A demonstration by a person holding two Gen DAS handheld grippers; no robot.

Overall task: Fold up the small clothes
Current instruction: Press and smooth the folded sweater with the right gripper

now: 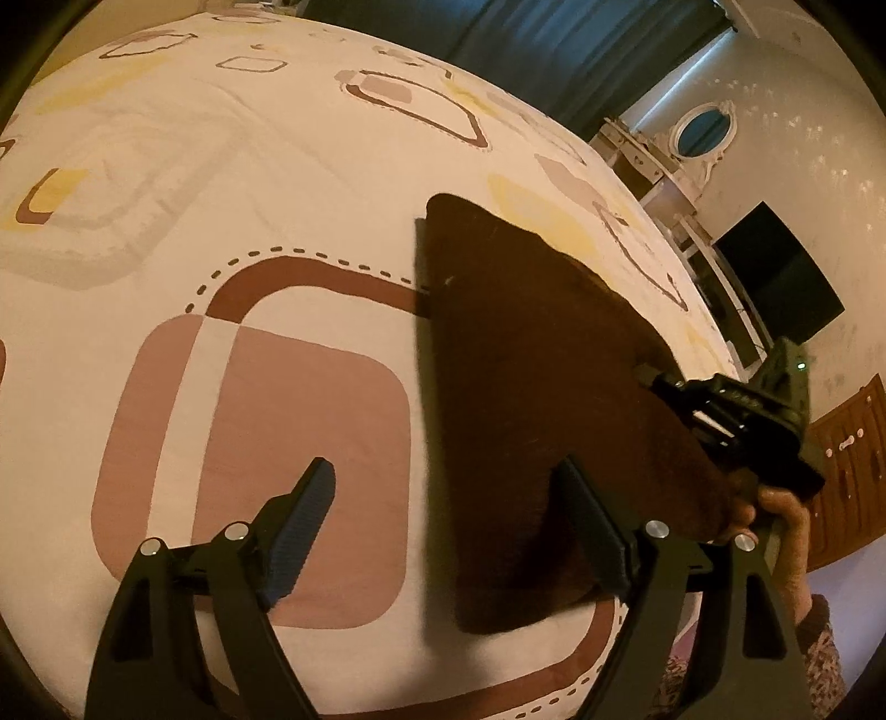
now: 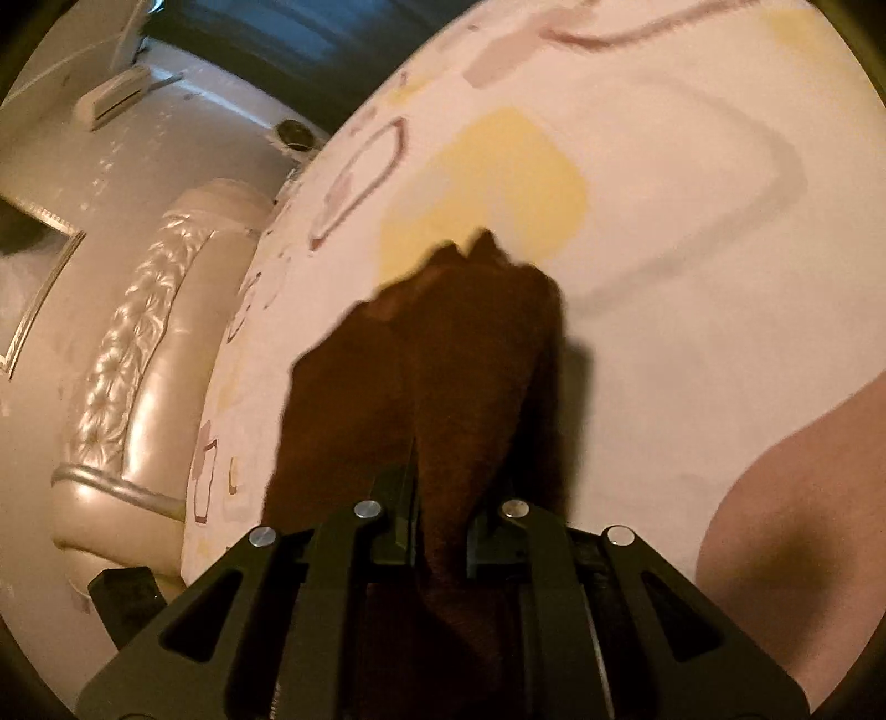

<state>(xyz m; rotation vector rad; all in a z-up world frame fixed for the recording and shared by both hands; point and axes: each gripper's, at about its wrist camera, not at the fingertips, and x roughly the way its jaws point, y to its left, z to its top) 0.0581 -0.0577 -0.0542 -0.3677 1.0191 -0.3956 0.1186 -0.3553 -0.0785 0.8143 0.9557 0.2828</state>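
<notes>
A dark brown cloth [image 1: 526, 387] lies on the patterned bedspread [image 1: 249, 166], with its right edge lifted. In the left wrist view my right gripper [image 1: 653, 379] pinches that raised edge, and a hand [image 1: 775, 515] holds the tool. My left gripper [image 1: 448, 498] hovers open over the cloth's near left edge. Its right finger [image 1: 587, 515] stands over the fabric and its left finger [image 1: 310, 504] over bare bedspread, neither pressing. In the right wrist view my right gripper [image 2: 440, 515] is shut on the brown cloth [image 2: 443, 360], which drapes forward from the jaws onto the bed.
The bed's edge runs along the right of the left wrist view, with a white vanity and oval mirror [image 1: 700, 133], a dark screen [image 1: 775, 277] and a wooden door [image 1: 853, 459] beyond. A dark curtain [image 1: 554, 44] hangs behind. A padded headboard [image 2: 138, 360] lies left of the bed.
</notes>
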